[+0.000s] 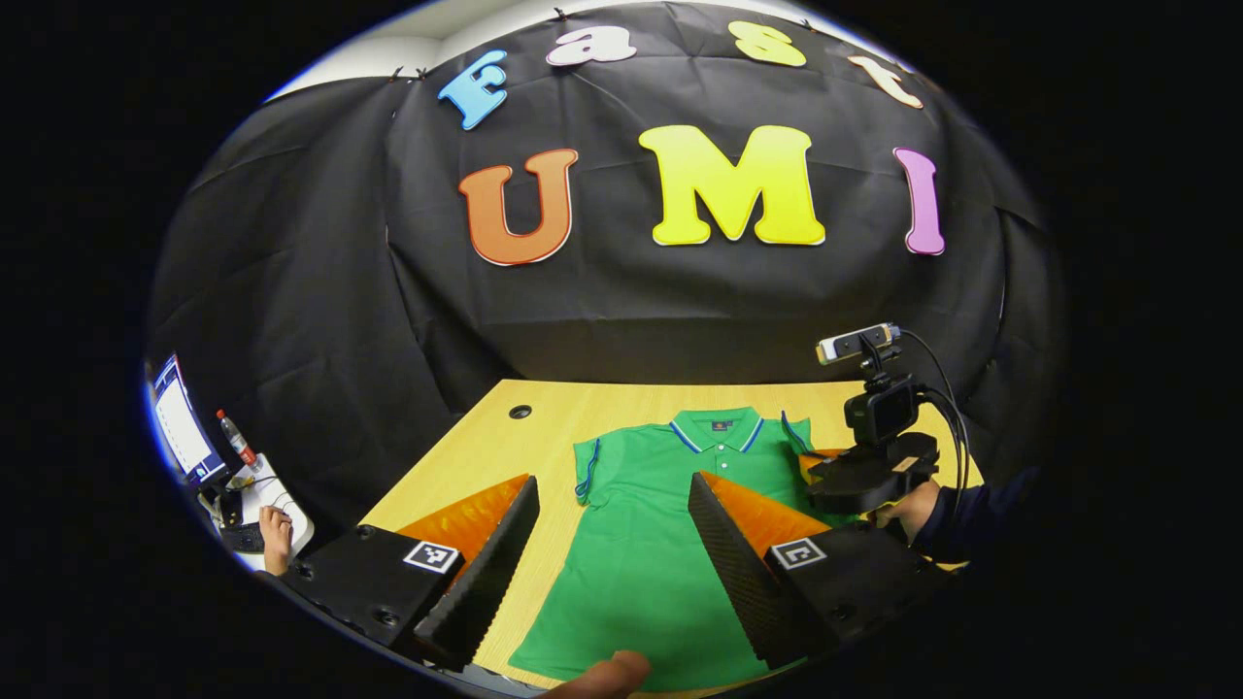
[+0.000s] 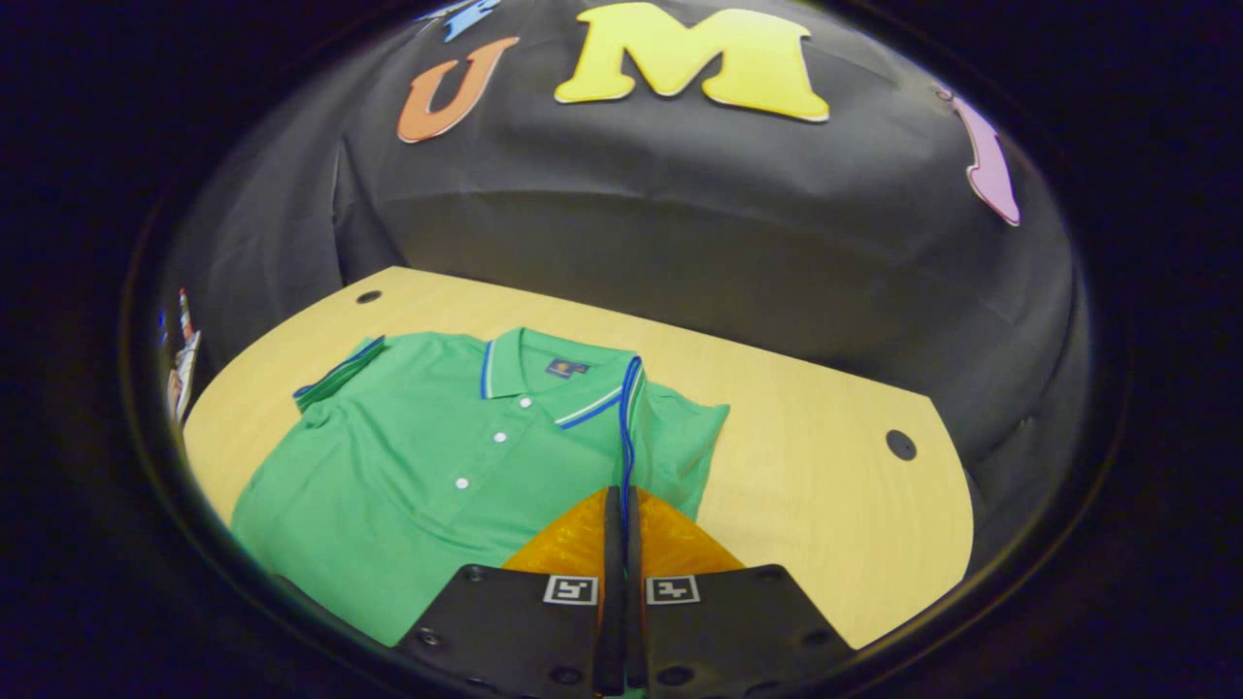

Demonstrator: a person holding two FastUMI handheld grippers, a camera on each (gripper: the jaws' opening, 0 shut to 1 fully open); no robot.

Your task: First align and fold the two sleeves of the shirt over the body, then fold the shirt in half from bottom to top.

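Shirt point(image 2: 427, 476) flat on table point(image 2: 825, 505), right claw point(image 2: 619, 505) pinching its sleeve point(image 2: 670, 437), left claw point(image 1: 612, 524) spread above it.

Recording booth: cloth wall point(image 1: 621, 291), desk point(image 1: 583, 398).

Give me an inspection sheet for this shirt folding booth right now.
Surface: wooden table, two round holes.
Job's things: green polo shirt flat, buttons up; its right sleeve lifted over the body.
Clutter: nothing seen on the table.
Grippers: left hand-held gripper open above the shirt; right hand-held gripper shut on the sleeve edge.
Cables: black leads on the right hand-held gripper's camera.
Surroundings: black cloth wall; side desk with monitor, bottle.
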